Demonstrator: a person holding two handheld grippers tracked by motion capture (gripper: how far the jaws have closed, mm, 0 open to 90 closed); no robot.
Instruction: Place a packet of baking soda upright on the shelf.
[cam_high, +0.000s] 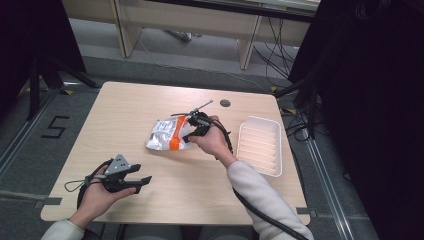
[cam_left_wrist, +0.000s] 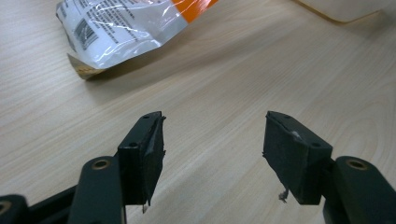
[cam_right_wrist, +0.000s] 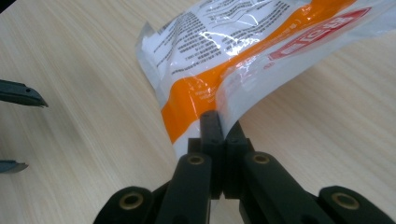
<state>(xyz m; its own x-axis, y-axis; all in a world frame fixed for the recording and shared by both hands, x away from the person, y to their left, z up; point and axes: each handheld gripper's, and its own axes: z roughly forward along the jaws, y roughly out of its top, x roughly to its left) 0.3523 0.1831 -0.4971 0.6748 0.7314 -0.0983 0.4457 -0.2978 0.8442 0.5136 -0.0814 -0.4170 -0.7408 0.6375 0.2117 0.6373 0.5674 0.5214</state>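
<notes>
The right gripper pinches the packet's edge nearest the tray; the left gripper, jaws wide and empty, waits near the table's front-left corner.

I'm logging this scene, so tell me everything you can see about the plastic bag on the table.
The bag is a glossy, crinkled white plastic packet with an orange band, black print and a barcode. It sits mid-table, left of the white tray. The right gripper is shut on its edge, lifting that side while the far end rests on the wood.
</notes>
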